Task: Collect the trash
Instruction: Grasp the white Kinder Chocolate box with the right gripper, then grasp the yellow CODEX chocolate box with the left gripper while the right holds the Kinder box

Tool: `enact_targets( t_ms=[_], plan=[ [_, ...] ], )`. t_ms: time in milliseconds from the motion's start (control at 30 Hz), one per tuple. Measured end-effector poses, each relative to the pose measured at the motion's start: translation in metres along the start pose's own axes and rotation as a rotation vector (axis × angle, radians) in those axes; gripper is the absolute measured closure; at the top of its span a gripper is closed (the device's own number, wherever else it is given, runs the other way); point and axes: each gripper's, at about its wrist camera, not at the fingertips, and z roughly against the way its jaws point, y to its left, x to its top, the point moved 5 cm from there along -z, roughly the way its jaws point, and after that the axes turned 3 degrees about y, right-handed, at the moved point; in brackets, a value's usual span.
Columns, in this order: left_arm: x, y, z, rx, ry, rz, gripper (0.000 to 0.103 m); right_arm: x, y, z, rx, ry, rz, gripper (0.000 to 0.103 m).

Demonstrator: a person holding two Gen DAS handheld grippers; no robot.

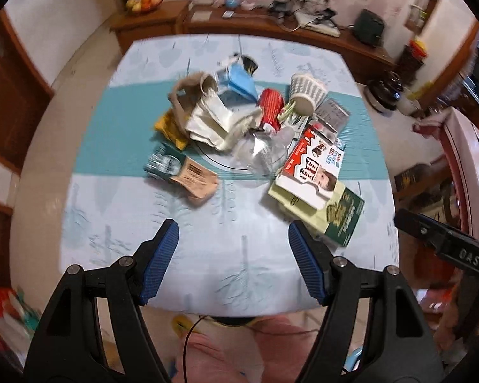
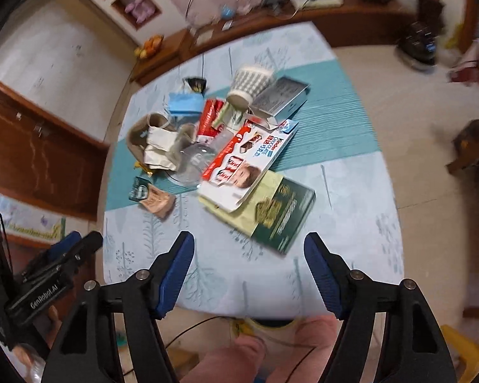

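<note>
Both wrist views showed the trash heaped near the middle of the surface, on its teal band. I held the left gripper and the right gripper over the bare near edge, each with its fingers spread and nothing between them. The Kinder box lay tilted across the green carton at the near right of the heap; I judged both light and stiff, best taken across a free edge. The clear plastic cup beside them looked slippery and easily crushed, so a gentle pinch at the rim would suit it. The crumpled white paper, the red wrapper and the patterned paper cup farther back appeared soft and nearly weightless.
</note>
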Motion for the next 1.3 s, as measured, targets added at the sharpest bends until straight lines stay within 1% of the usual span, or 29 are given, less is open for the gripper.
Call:
enact_targets(
  t_ms=[133,167,200,233,333,500,567,600,700,767,800,867,900,933,1000,1067,1133,1300],
  plan=[
    [0.006,-0.02,-0.044,0.033,0.045,0.067,0.038,0.042,-0.019,-0.051,0.024,0.069,0.033,0.03],
    [0.008,-0.025,-0.056,0.04,0.058,0.081,0.039,0.056,-0.03,-0.068,0.041,0.094,0.032,0.03],
    [0.007,-0.027,-0.065,0.047,0.069,0.093,0.041,0.061,-0.032,-0.077,0.048,0.104,0.029,0.03],
    [0.009,-0.03,-0.072,0.046,0.08,0.105,0.043,0.073,-0.042,-0.093,0.07,0.126,0.013,0.03],
    [0.013,-0.035,-0.093,0.052,0.107,0.145,0.045,0.095,-0.056,-0.127,0.128,0.167,-0.034,0.03],
    [0.016,-0.037,-0.109,0.067,0.131,0.181,0.045,0.11,-0.069,-0.169,0.222,0.229,-0.106,0.03],
    [0.016,-0.038,-0.114,0.072,0.14,0.19,0.045,0.111,-0.068,-0.179,0.261,0.236,-0.125,0.033],
    [0.015,-0.038,-0.114,0.074,0.144,0.192,0.045,0.112,-0.066,-0.179,0.279,0.217,-0.126,0.033],
    [0.012,-0.036,-0.116,0.08,0.157,0.202,0.045,0.116,-0.06,-0.186,0.321,0.221,-0.135,0.037],
    [0.011,-0.035,-0.117,0.08,0.161,0.211,0.045,0.117,-0.055,-0.192,0.358,0.241,-0.153,0.048],
    [0.011,-0.034,-0.117,0.081,0.163,0.217,0.045,0.116,-0.05,-0.195,0.371,0.251,-0.159,0.051],
    [0.01,-0.033,-0.116,0.078,0.165,0.223,0.045,0.114,-0.043,-0.201,0.391,0.267,-0.165,0.06],
    [0.01,-0.034,-0.115,0.077,0.165,0.224,0.045,0.113,-0.041,-0.201,0.405,0.263,-0.174,0.063],
    [0.01,-0.034,-0.113,0.078,0.164,0.223,0.045,0.112,-0.039,-0.2,0.417,0.256,-0.175,0.072],
    [0.011,-0.033,-0.11,0.077,0.163,0.222,0.045,0.111,-0.036,-0.195,0.446,0.241,-0.183,0.077],
    [0.011,-0.034,-0.106,0.075,0.159,0.221,0.045,0.11,-0.032,-0.186,0.477,0.232,-0.192,0.088],
    [0.011,-0.035,-0.101,0.069,0.153,0.22,0.045,0.11,-0.029,-0.173,0.502,0.225,-0.192,0.09],
    [0.012,-0.041,-0.088,0.047,0.146,0.197,0.045,0.105,-0.029,-0.141,0.508,0.236,-0.16,0.092]
  ],
)
